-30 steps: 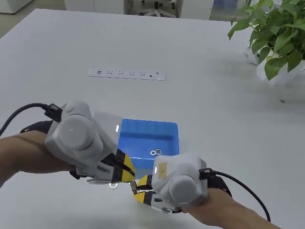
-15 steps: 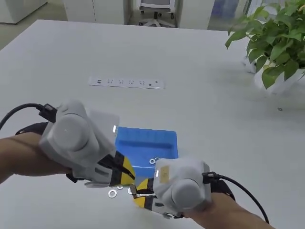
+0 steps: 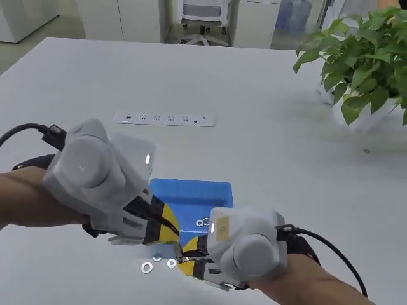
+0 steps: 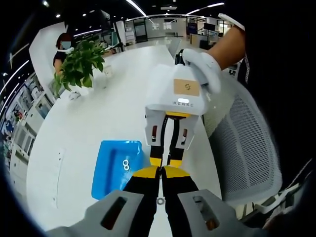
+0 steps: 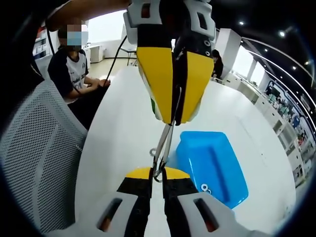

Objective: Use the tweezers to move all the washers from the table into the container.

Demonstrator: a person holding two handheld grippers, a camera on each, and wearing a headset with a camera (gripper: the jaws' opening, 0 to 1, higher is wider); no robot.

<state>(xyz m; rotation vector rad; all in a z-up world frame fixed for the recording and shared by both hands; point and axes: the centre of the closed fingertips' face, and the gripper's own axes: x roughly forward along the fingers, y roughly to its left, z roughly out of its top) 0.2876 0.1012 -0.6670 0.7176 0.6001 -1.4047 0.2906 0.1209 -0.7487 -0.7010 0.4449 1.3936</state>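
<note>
Silver tweezers [image 5: 164, 143] span the short gap between my two grippers, which meet nose to nose. My left gripper [image 3: 172, 234] has its yellow jaws shut on one end, and my right gripper [image 3: 186, 256] is shut on the other. They hover just in front of the blue tray [image 3: 184, 194], which holds two washers [image 3: 202, 222]. Three loose washers [image 3: 157, 262] lie on the white table under the left gripper. In the left gripper view, my own jaws [image 4: 160, 171] face the right gripper [image 4: 164, 161], with the tray [image 4: 111, 170] to the left and one washer [image 4: 160, 201] below.
A white power strip [image 3: 164, 119] lies beyond the tray. A potted plant [image 3: 362, 63] stands at the far right of the table. A mesh chair [image 4: 247, 143] sits by the near table edge. A seated person [image 5: 74, 64] is beside the table.
The head camera has tilted up, so everything sits lower in the picture. Both grippers stay joined at the tweezers and have lifted slightly, and the loose washers beneath them now show.
</note>
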